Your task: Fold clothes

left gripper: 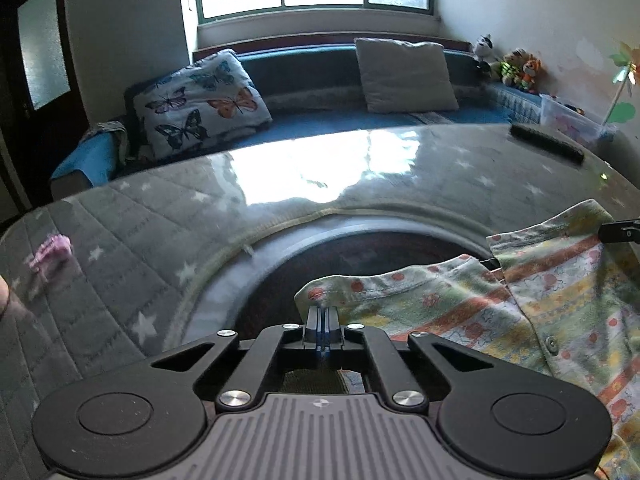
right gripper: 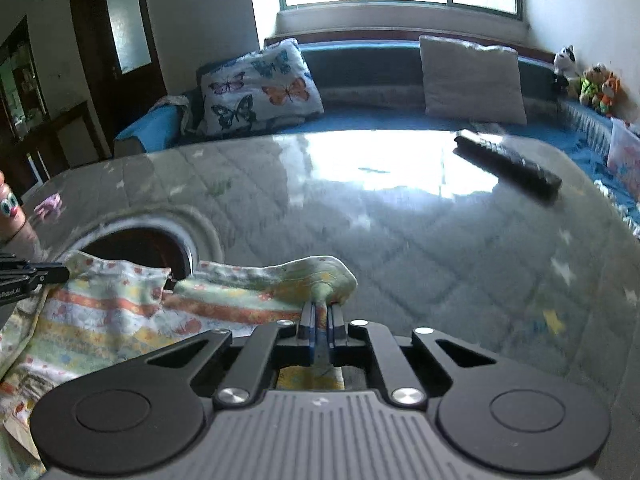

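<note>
A small striped, printed garment [left gripper: 500, 312] with buttons lies on the glass-topped table. My left gripper [left gripper: 322, 312] is shut on its left corner, which puckers up around the fingertips. In the right wrist view the same garment [right gripper: 120, 320] spreads to the left, and my right gripper [right gripper: 322, 308] is shut on its raised right corner. The tip of the right gripper [left gripper: 618, 232] shows at the right edge of the left wrist view; the left gripper [right gripper: 36, 274] shows at the left edge of the right wrist view.
The table [right gripper: 400, 216] carries a grey star-quilted cloth under glass, with a round dark opening [right gripper: 140, 246]. A black remote [right gripper: 508, 166] lies at the far right. A small pink item [left gripper: 50, 254] sits at the left. A sofa with cushions [left gripper: 204, 100] stands behind.
</note>
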The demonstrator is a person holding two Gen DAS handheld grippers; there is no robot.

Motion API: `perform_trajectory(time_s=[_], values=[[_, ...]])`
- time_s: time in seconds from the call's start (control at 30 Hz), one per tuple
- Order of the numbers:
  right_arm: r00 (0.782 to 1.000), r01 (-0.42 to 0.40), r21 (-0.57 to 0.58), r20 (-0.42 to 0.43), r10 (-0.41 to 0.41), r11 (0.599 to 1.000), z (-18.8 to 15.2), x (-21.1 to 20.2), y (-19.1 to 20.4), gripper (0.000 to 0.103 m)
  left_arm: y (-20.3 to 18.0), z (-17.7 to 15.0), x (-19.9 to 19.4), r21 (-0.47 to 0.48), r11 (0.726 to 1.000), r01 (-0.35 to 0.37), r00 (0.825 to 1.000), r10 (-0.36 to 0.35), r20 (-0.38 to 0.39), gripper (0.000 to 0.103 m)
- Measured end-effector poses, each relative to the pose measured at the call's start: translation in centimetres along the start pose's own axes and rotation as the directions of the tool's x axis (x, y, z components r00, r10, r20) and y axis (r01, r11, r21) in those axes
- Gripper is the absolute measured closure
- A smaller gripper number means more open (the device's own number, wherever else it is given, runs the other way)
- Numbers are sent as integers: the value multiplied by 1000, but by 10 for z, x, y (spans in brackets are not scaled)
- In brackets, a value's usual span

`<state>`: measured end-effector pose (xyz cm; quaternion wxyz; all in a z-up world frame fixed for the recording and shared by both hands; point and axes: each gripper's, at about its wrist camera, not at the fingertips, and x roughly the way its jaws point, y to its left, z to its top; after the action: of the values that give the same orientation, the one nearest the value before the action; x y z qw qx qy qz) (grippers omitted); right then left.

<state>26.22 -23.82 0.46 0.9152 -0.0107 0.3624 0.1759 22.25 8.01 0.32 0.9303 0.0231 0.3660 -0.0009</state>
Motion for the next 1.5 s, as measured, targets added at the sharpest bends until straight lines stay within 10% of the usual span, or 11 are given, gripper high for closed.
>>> perform_trajectory(time_s=[0.4, 0.53, 0.63, 1.0, 1.23, 1.5], values=[[1000, -16, -65, -22, 14, 998, 9, 17, 21, 79, 7, 6, -4, -5, 1000, -13, 1000, 13, 11, 97], [997, -70, -95, -38, 67, 993, -5, 0, 36, 68, 3, -6, -19, 5, 1000, -12, 1000, 12, 12, 66], [993, -111, -117, -50, 106, 987, -15, -12, 47, 59, -2, -17, -30, 12, 1000, -17, 1000, 17, 13, 65], [981, -189, -191, -70, 178, 963, -51, -43, 89, 50, -5, -34, -20, -25, 999, -40, 999, 40, -27, 66], [980, -192, -192, -93, 177, 962, -61, -42, 95, 50, 4, -37, -22, -53, 996, -65, 998, 65, -9, 99], [981, -183, -197, -94, 167, 963, -72, -50, 99, 46, 37, -48, -79, -175, 980, -96, 989, 114, 93, 102]])
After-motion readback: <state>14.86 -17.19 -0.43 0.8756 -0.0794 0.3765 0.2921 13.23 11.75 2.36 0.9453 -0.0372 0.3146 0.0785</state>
